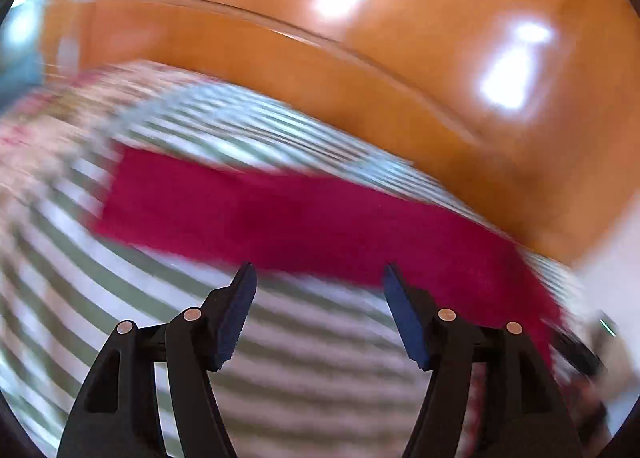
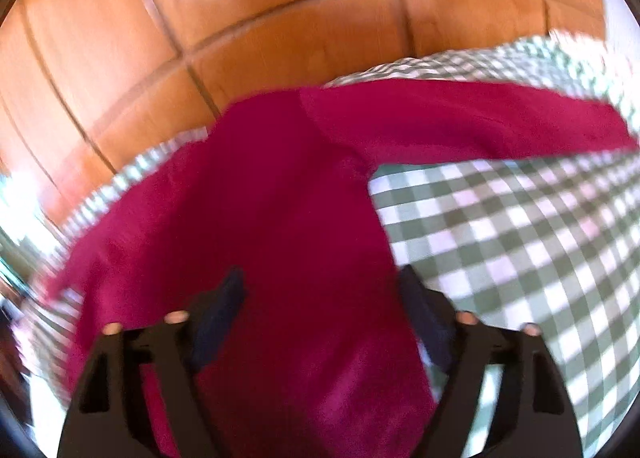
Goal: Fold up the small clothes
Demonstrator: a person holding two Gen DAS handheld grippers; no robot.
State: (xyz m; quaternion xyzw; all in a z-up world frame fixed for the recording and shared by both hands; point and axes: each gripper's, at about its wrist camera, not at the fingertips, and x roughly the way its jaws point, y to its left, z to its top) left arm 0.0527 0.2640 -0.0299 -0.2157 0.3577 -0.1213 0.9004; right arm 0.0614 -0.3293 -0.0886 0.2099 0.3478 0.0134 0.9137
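A dark red long-sleeved garment [image 2: 288,186] lies spread on a green-and-white checked cloth [image 2: 520,242]; one sleeve [image 2: 480,118] stretches to the right. My right gripper [image 2: 320,278] stands open just above the garment's body, and red fabric fills the view between its fingers without the pads visibly pressing it. In the blurred left wrist view the red sleeve [image 1: 280,214] runs as a long band across the checked cloth [image 1: 312,342]. My left gripper [image 1: 318,272] is open, its tips at the sleeve's near edge with nothing gripped.
Orange-brown wooden panels [image 2: 248,10] fill the background beyond the cloth's far edge in both views. A blurred patterned fabric [image 1: 52,118] sits at the far left of the left wrist view. A dark object [image 1: 580,354] shows at that view's right edge.
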